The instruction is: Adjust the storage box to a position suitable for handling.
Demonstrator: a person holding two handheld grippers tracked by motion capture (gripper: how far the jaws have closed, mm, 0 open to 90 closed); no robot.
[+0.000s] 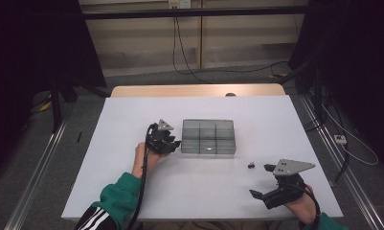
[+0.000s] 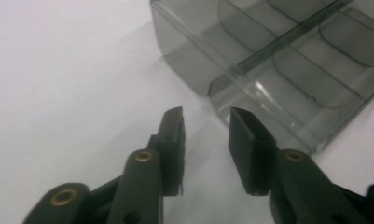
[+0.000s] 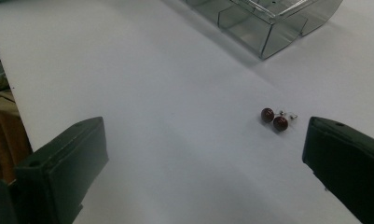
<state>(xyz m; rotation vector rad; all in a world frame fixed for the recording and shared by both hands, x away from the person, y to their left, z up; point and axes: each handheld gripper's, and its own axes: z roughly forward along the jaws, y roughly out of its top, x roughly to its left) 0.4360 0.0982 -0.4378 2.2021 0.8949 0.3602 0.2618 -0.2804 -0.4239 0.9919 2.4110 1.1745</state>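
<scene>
left claw (image 1: 176,142) partly open, empty, beside the divided box (image 1: 208,137). right claw (image 1: 260,181) wide open, empty; next, likely close on the earrings (image 3: 274,119).

Two small dark-red ball earrings (image 3: 274,119) lay touching on the white table. The clear compartment box (image 1: 208,137) sat well apart

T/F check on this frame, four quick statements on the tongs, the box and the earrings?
1. The left tongs grip the clear compartment box. False: their jaws stand apart, empty, just short of its corner.
2. Two dark red ball earrings lie on the white table. True.
3. The earrings sit inside a compartment. False: they lie outside, near the right tongs.
4. The right tongs are wide open, holding nothing. True.
</scene>
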